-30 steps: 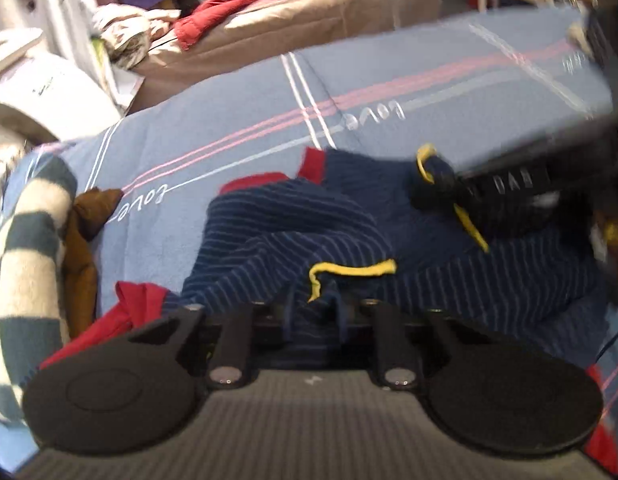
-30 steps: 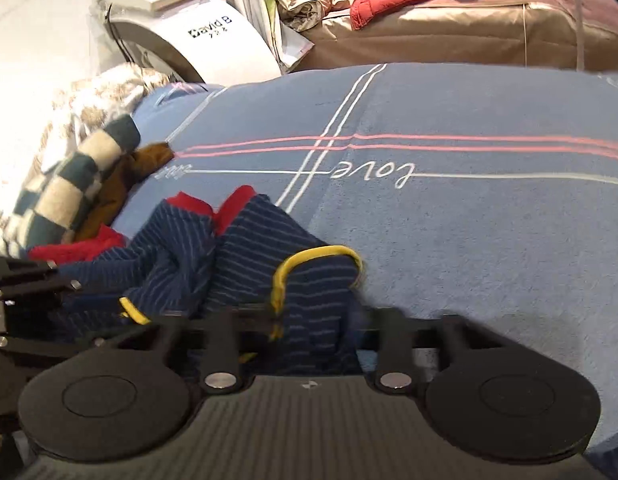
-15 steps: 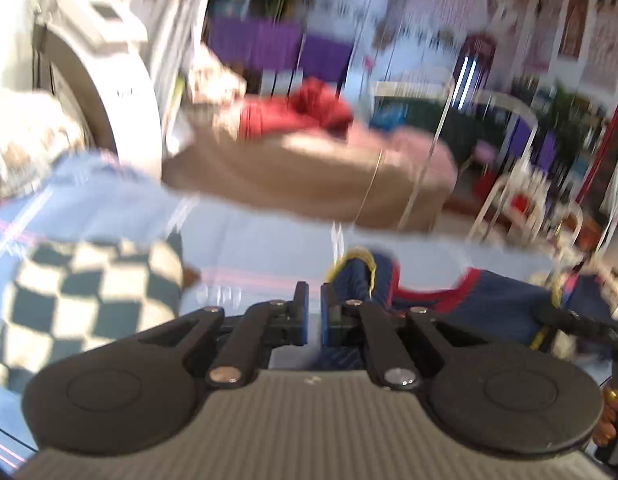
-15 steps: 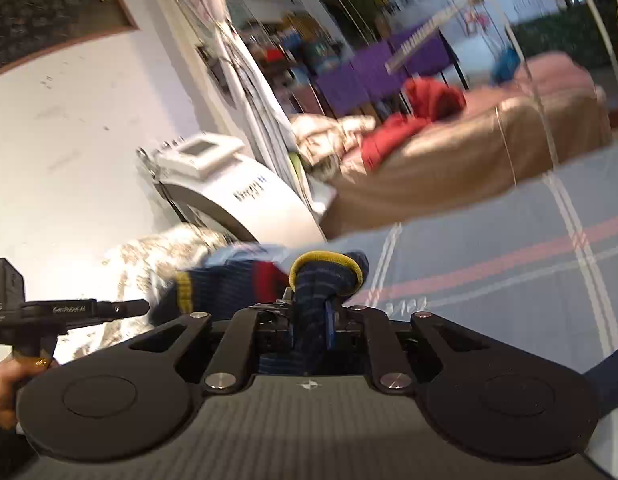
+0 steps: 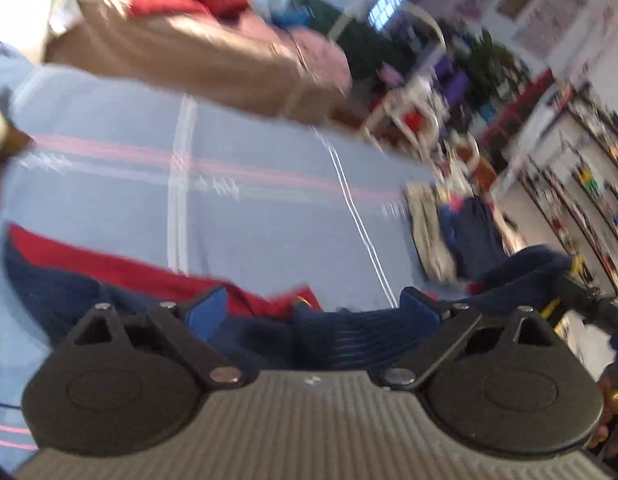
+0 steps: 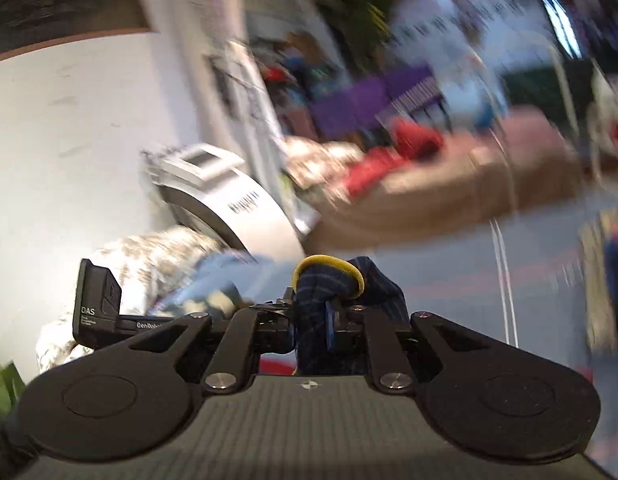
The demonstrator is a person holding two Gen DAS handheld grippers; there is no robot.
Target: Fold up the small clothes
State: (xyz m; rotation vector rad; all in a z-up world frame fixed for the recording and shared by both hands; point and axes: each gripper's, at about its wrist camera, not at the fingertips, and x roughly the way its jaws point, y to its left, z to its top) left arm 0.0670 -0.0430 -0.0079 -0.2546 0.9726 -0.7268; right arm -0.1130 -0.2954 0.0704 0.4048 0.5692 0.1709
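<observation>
A small navy striped garment (image 5: pixel 341 336) with red and yellow trim hangs low across the left wrist view. My left gripper (image 5: pixel 313 308) is above it, its jaws opening wide, blue pads (image 5: pixel 207 312) clear of the cloth. In the right wrist view my right gripper (image 6: pixel 311 320) is shut on a bunched, yellow-edged part of the same garment (image 6: pixel 333 284) and holds it up. The right gripper (image 5: pixel 585 300) shows at the far right of the left view with cloth trailing from it. The left gripper's body (image 6: pixel 97 312) sits to the left in the right view.
A blue bedspread (image 5: pixel 269 200) with pink and white lines lies underneath. A brown bed (image 5: pixel 209 60) with red clothes stands behind. A small pile of clothes (image 5: pixel 461 236) rests at the spread's right side. A white machine (image 6: pixel 229 208) and patterned bedding (image 6: pixel 149 256) are at left.
The left gripper was shut on the garment and now stands wide open. Both grippers have risen and swung, and the right one has lifted the garment off the bedspread, still pinched.
</observation>
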